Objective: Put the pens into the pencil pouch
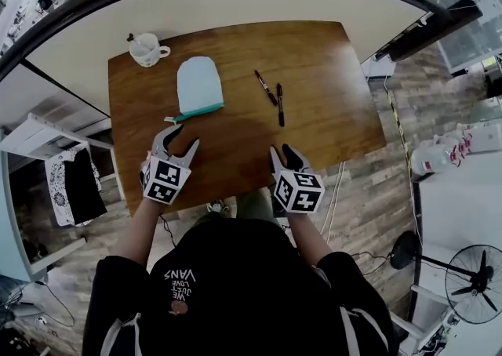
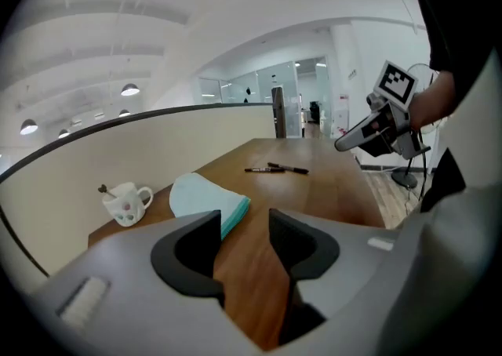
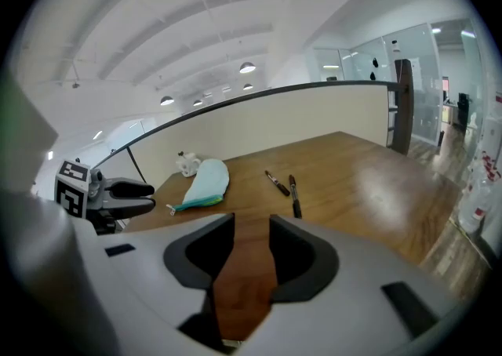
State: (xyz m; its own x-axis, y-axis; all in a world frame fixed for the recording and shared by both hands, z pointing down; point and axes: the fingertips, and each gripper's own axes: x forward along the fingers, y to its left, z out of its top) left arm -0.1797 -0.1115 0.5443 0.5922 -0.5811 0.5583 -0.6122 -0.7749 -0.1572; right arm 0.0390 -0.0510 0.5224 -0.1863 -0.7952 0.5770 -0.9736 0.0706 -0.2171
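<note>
Left gripper [image 1: 182,139] sits lower left, fingers a modest gap apart, nothing in them. The pencil pouch [image 1: 198,85] lies on the worktop [image 1: 321,64] above it, well clear. The two pens [image 1: 280,103] lie right of centre, well beyond the right gripper [image 1: 285,152], whose fingers are parted too and empty.

A pale blue pencil pouch [image 1: 198,85] lies flat on the wooden table [image 1: 329,72], its rounded end pointing away and its teal zipper edge nearest the person, with a white pull tab sticking out at the left. Well to its right lie two dark pens: one slanted pen [image 1: 266,88] and, just beside it, a straighter pen [image 1: 280,104].
</note>
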